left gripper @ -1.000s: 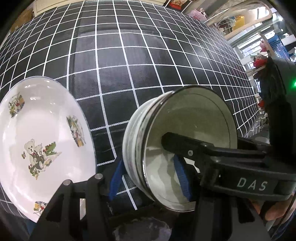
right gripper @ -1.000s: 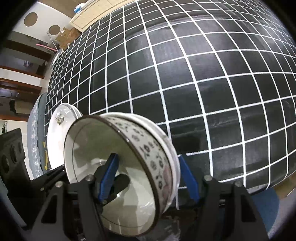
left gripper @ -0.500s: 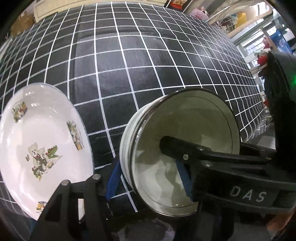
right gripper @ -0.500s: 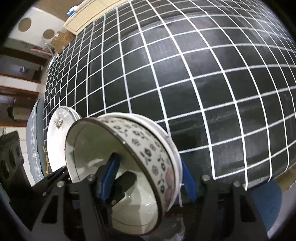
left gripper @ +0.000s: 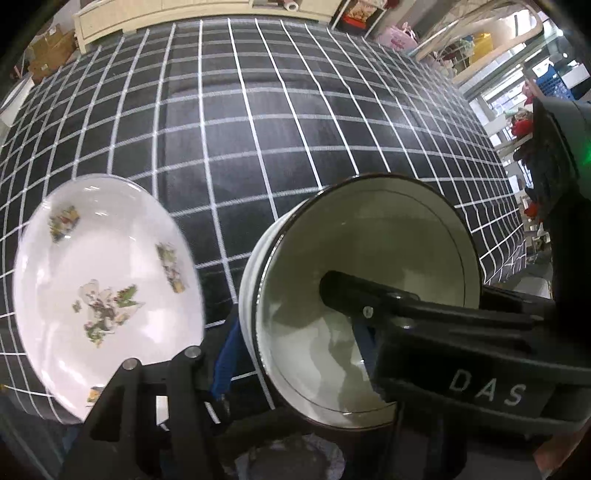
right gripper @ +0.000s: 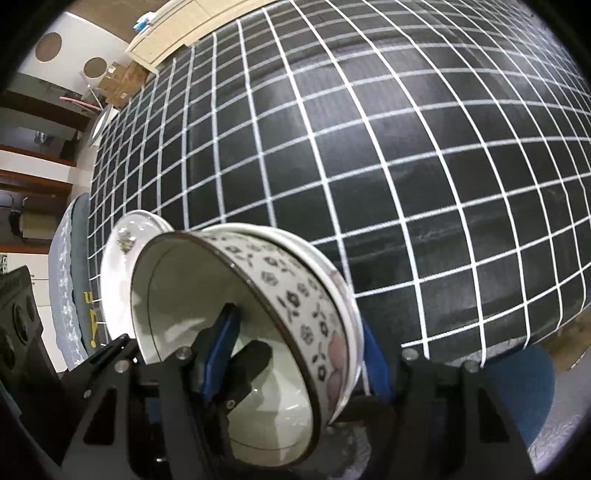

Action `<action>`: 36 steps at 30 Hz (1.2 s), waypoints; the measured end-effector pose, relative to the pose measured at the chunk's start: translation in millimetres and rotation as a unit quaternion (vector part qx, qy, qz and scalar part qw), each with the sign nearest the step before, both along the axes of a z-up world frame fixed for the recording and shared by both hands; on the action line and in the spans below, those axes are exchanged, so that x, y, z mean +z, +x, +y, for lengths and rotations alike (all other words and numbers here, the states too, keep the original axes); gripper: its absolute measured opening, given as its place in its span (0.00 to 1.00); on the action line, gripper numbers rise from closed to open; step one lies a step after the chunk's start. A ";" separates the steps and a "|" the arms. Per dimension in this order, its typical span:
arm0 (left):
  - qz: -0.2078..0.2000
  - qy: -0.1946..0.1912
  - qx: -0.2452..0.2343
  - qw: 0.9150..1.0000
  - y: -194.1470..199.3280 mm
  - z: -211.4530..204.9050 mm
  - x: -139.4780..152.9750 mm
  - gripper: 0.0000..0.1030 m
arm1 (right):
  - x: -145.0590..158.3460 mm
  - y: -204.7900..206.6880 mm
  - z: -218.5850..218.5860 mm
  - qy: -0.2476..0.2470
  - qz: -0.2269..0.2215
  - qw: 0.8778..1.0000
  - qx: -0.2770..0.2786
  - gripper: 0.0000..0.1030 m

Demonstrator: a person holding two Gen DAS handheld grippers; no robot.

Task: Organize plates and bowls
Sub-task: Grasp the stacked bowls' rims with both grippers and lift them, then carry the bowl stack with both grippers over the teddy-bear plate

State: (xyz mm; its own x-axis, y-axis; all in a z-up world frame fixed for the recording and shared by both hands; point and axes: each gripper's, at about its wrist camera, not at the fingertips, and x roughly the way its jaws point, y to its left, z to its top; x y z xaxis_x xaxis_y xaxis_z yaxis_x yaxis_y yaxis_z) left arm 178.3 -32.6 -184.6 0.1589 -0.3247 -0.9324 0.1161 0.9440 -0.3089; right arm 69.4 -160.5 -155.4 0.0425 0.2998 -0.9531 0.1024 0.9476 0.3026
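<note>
Two nested bowls are held tilted on their side above the near table edge. The inner patterned bowl [right gripper: 295, 302] has black flowers and a dark rim; a white outer bowl [right gripper: 332, 273] sits around it. My left gripper [left gripper: 295, 347] is shut on the bowls' wall [left gripper: 369, 280], one finger inside, one outside. My right gripper [right gripper: 299, 354] is shut on the same bowls, its blue pads on either side of the wall. A white plate [left gripper: 99, 288] with bear and holly prints lies to the left; it also shows in the right wrist view [right gripper: 118, 266].
A black tablecloth with a white grid [left gripper: 280, 122] covers the table [right gripper: 406, 166]. A wooden cabinet [left gripper: 177, 14] stands beyond the far edge. A blue chair seat [right gripper: 524, 380] sits below the near edge. Shelves with goods [left gripper: 517, 92] are at the right.
Both grippers and the bowls have lifted and drawn back a little from the table; the plate looks smaller and farther. The grips have not changed.
</note>
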 end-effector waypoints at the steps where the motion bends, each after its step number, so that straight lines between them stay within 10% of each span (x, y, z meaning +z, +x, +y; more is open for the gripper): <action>1: -0.003 0.000 0.003 1.000 0.5 3.2 4.0 0.54 | 3.6 1.2 2.9 0.000 -0.002 1.000 0.002 0.65; 14: -0.025 0.015 0.073 0.997 6.2 94.8 39.5 0.54 | 32.6 38.2 91.6 0.014 -0.024 0.997 0.067 0.65; 36: 0.011 0.014 0.118 0.993 16.0 157.7 -1.8 0.54 | -14.1 66.0 160.7 0.017 0.021 0.994 0.106 0.65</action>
State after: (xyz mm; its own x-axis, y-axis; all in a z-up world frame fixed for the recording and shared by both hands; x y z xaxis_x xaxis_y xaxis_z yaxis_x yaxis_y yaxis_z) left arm 194.3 125.1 -186.4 0.2073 -0.2548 -0.9445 -0.1150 0.9524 -0.2822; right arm 135.4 0.3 -169.5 -0.0652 0.3305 -0.9415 -0.0847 0.9383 0.3353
